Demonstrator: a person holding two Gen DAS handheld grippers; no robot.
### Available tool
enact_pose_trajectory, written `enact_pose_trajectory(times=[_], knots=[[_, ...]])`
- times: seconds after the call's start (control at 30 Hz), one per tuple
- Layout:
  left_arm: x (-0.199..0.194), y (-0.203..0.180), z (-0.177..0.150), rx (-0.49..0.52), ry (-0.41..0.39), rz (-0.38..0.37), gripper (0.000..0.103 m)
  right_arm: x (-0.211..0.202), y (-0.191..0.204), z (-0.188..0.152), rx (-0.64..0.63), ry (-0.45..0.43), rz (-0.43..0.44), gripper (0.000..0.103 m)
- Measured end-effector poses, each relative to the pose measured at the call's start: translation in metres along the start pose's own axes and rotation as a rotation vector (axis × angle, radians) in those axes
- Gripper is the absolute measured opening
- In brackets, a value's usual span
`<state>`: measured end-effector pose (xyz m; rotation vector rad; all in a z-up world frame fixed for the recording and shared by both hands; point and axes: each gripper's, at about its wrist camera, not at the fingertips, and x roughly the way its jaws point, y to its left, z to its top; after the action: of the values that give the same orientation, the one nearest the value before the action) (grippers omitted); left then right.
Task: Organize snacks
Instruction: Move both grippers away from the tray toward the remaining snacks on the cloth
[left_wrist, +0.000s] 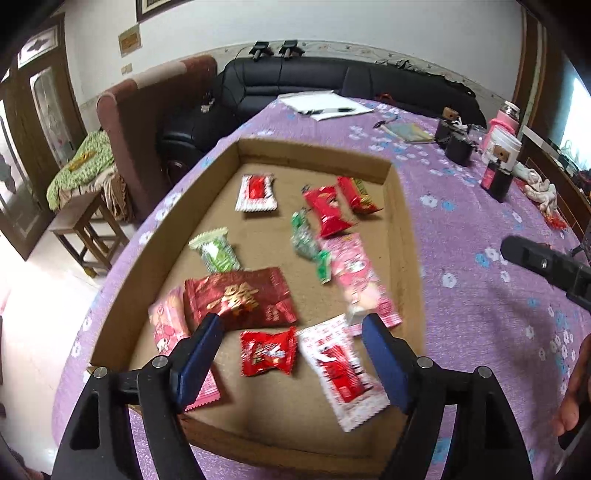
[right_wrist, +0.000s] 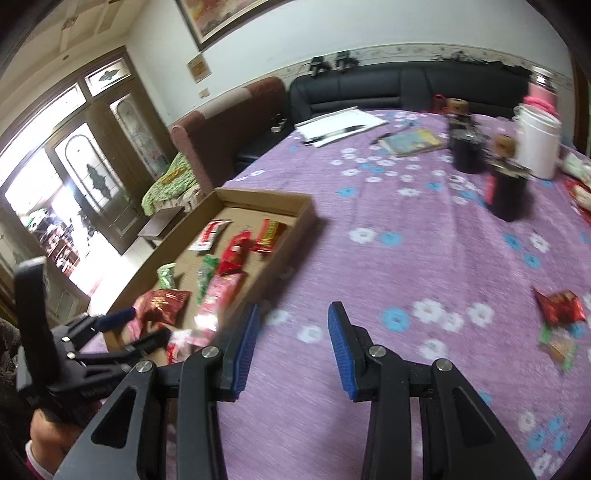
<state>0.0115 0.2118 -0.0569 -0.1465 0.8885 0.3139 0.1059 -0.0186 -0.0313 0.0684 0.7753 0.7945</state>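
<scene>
On the desk (right_wrist: 388, 258), under its purple flowered cloth, a shallow cardboard tray (left_wrist: 406, 229) holds most of the snacks: a dark red foil packet with gold lettering (left_wrist: 240, 297) near the front, a small red candy (left_wrist: 267, 352) just in front of it, a white-and-red sachet (left_wrist: 343, 373) beside that, a pink packet (left_wrist: 356, 277) along the right side, a green twisted wrapper (left_wrist: 308, 245) touching it, a pale green packet (left_wrist: 216, 251) toward the left, and two red packets (left_wrist: 330, 210) with another white-and-red sachet (left_wrist: 256, 193) at the far end. Over the tray's near edge hangs the left gripper (left_wrist: 291, 354), fingers spread apart and empty, the red candy between them below. Well to the right, over bare cloth, the right gripper (right_wrist: 293, 347) is likewise spread wide and holds nothing. Off to its right, a loose red foil snack (right_wrist: 559, 306) and a blurred greenish wrapper (right_wrist: 559, 347) lie on the cloth, well apart from the tray. At the desk's far end stand a white container (right_wrist: 537, 146), dark jars (right_wrist: 508, 188), papers with a pen (right_wrist: 338, 127), and a black sofa (right_wrist: 406, 88) beyond
</scene>
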Motion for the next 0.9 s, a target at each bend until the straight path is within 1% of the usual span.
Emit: enact_pose_trajectory(times=[0.07,0.13,0.23,0.27,0.3,0.4,0.5,0.57,0.6,0.63,0.7,0.83,0.9], knots=[[-0.005,-0.007,0.003,0.010,-0.011,-0.016,0.082,-0.010,-0.014,-0.005,0.013,-0.009,-0.023,0.038],[-0.013,-0.018,0.006,0.028,-0.034,-0.038,0.082,-0.023,-0.036,-0.013,0.037,-0.019,-0.069,0.038],[-0.020,-0.037,0.011,0.050,-0.060,-0.077,0.084,-0.042,-0.074,-0.022,0.085,-0.036,-0.139,0.037],[-0.021,-0.043,0.012,0.058,-0.065,-0.088,0.086,-0.046,-0.085,-0.024,0.101,-0.037,-0.161,0.037],[-0.021,-0.053,0.014,0.072,-0.067,-0.107,0.089,-0.051,-0.099,-0.028,0.124,-0.037,-0.183,0.037],[-0.019,-0.079,0.016,0.113,-0.061,-0.141,0.090,-0.061,-0.137,-0.037,0.180,-0.031,-0.240,0.038],[-0.016,-0.104,0.015,0.153,-0.044,-0.167,0.090,-0.067,-0.164,-0.043,0.229,-0.028,-0.264,0.039],[-0.013,-0.120,0.014,0.179,-0.035,-0.179,0.090,-0.068,-0.171,-0.044,0.234,-0.029,-0.270,0.039],[-0.011,-0.129,0.013,0.195,-0.028,-0.185,0.090,-0.069,-0.173,-0.043,0.229,-0.029,-0.273,0.042],[-0.009,-0.136,0.012,0.206,-0.023,-0.188,0.090,-0.069,-0.173,-0.043,0.223,-0.030,-0.275,0.048],[-0.006,-0.146,0.011,0.222,-0.015,-0.197,0.090,-0.065,-0.171,-0.041,0.200,-0.023,-0.284,0.052],[-0.001,-0.163,0.009,0.243,0.001,-0.215,0.090,-0.055,-0.167,-0.039,0.152,-0.013,-0.325,0.054],[0.001,-0.166,0.009,0.244,0.007,-0.220,0.090,-0.051,-0.169,-0.037,0.131,-0.004,-0.343,0.058]])
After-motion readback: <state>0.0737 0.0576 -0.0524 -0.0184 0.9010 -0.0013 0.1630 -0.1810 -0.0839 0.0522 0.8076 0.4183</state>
